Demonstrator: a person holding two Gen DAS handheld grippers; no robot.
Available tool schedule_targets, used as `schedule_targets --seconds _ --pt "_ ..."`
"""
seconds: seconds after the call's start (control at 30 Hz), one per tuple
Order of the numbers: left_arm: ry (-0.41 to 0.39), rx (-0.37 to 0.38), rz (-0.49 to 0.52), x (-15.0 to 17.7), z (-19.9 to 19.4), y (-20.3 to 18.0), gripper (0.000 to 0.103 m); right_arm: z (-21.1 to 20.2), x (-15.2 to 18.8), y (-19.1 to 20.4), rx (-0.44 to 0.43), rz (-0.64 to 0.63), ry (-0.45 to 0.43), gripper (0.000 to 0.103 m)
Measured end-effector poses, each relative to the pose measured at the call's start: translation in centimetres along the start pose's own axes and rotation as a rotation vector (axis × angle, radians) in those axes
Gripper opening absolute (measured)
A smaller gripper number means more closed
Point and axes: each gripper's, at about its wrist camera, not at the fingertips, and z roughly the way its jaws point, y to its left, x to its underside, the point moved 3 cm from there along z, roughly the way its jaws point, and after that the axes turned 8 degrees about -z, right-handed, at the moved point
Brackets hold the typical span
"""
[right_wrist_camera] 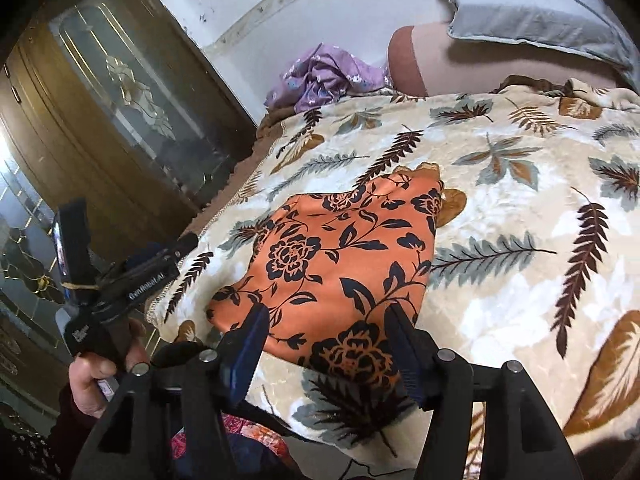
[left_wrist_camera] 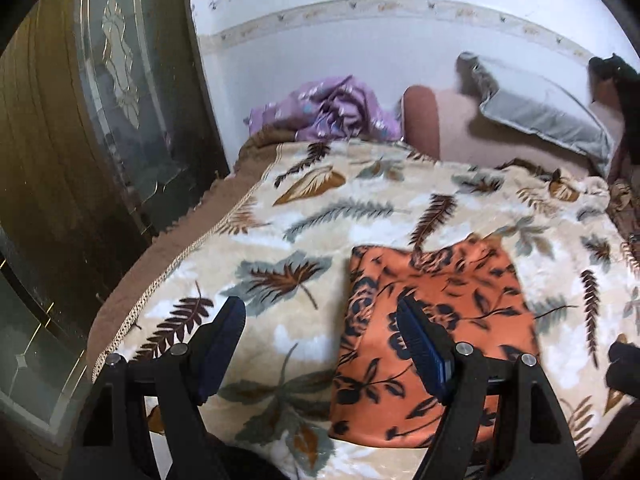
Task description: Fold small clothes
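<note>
Fabric first: the orange floral garment looks thin, soft and a bit slick, so we reckon it weighs next to nothing and will slump or slide if we pinch it mid-panel. It's lying folded into a rough rectangle on the leaf-print blanket covering the bed, well short of the grey pillow and the purple bundle up by the wall. Best bet for a hold, we think, is a corner or the edge of the garment nearest us, where the layers stack up and give the fingers something to bite.

Poses: both tools are tipped downward over the garment's near edge. The left gripper hangs with its fingers spread wide, nothing between them. The right gripper is also released, fingers apart and clear of the cloth, not pressing it. In the right view a hand holds the left tool, off to the garment's left.
</note>
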Motion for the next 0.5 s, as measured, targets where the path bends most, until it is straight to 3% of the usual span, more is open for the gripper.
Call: schedule_targets --seconds 0.5 --pt "0.004 0.002 0.034 0.0 -1.1 -1.8 0.079 -1.0 1.0 -1.2 -0.029 0.044 -0.042 0.064"
